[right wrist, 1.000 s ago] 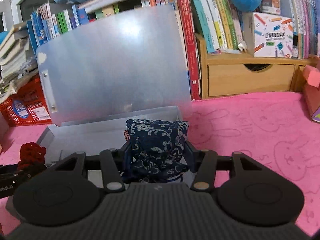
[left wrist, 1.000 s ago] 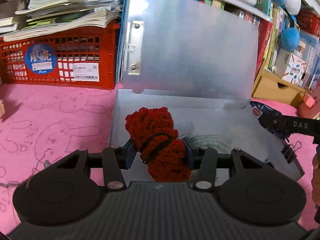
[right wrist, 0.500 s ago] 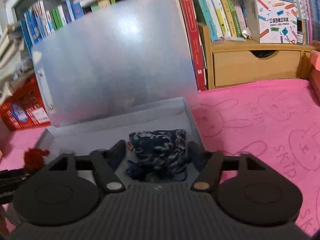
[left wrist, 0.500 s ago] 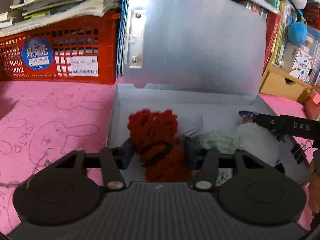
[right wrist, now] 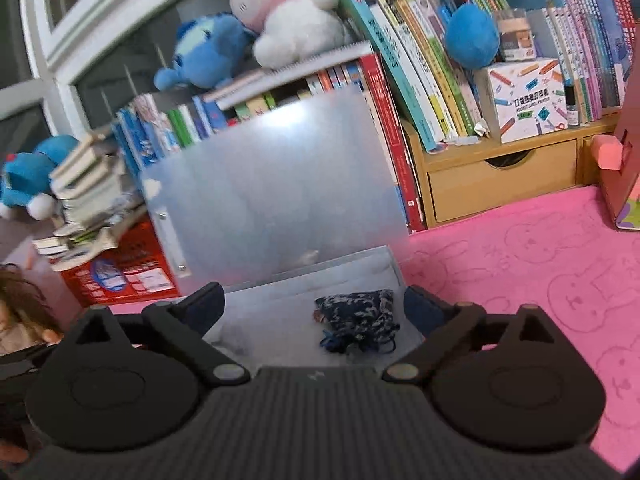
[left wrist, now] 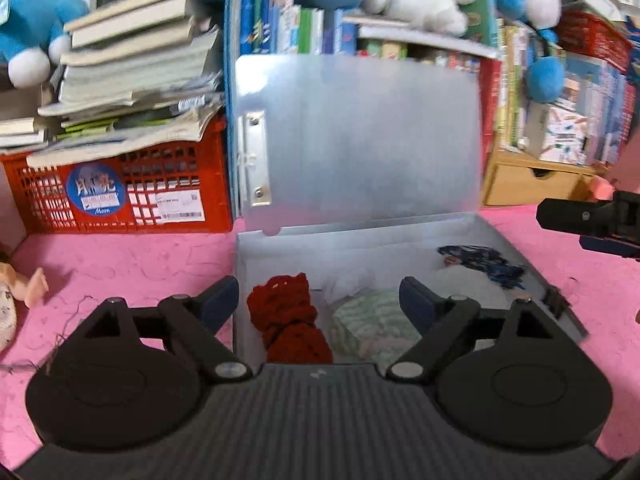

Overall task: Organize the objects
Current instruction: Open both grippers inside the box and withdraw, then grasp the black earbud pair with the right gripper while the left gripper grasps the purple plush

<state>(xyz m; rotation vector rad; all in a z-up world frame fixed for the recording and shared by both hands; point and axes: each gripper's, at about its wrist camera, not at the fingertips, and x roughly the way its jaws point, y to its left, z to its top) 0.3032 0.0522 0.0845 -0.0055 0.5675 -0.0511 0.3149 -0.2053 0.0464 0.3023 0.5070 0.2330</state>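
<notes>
A grey plastic box [left wrist: 532, 252] lies open on the pink mat, its frosted lid [left wrist: 360, 136] standing up against the books. Inside lie a red knitted item [left wrist: 290, 320], a pale green knitted item [left wrist: 376, 326] and a dark blue patterned pouch [left wrist: 482, 264]. My left gripper [left wrist: 320, 300] hangs above the box's near left part, jaws opening wide, the red item loose below them. In the right wrist view my right gripper [right wrist: 314, 306] is also opening, above the pouch [right wrist: 358, 318] lying in the box [right wrist: 344, 270]. Neither pad touches anything. The right gripper's finger [left wrist: 588, 220] shows at the left view's right edge.
A red crate [left wrist: 120, 196] piled with books stands back left. Books and plush toys fill the shelf behind. A wooden drawer unit [right wrist: 504, 180] sits back right, a pink box [right wrist: 616, 184] at far right. A doll [left wrist: 16, 292] lies at the left on the pink mat [right wrist: 540, 272].
Both grippers opened and let go: the red knitted item and the blue pouch now lie in the box. Both grippers pulled back and rose.
</notes>
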